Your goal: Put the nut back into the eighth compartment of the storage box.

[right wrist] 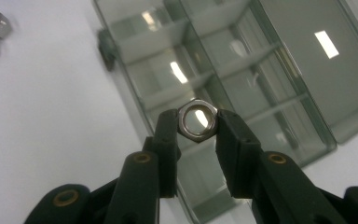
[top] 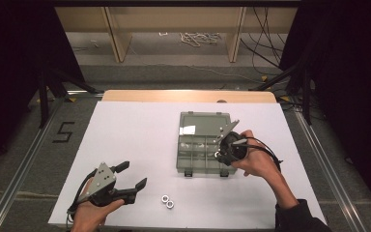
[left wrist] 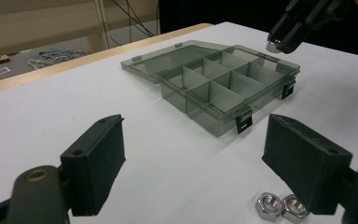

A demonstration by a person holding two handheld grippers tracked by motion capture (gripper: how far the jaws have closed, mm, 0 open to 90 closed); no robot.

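Right gripper (right wrist: 197,122) pinches a hex nut (right wrist: 196,119) above the compartment box (top: 193,164); left gripper (top: 134,176) rests low, jaws wide, empty.

This is a lab or test room set up for recording, not a home; a white sheet (top: 140,145) covers a plain wooden table (top: 188,95) standing on grey carpet; metal rails (top: 24,159) run along the floor on both sides, with a number five (top: 64,131) taped beside the left one; black curtains (top: 9,58) hang at the sides on dark stands; loose cables (top: 263,34) and a coil of cord (top: 198,37) lie on the floor under pale wooden desks (top: 174,24) at the back.
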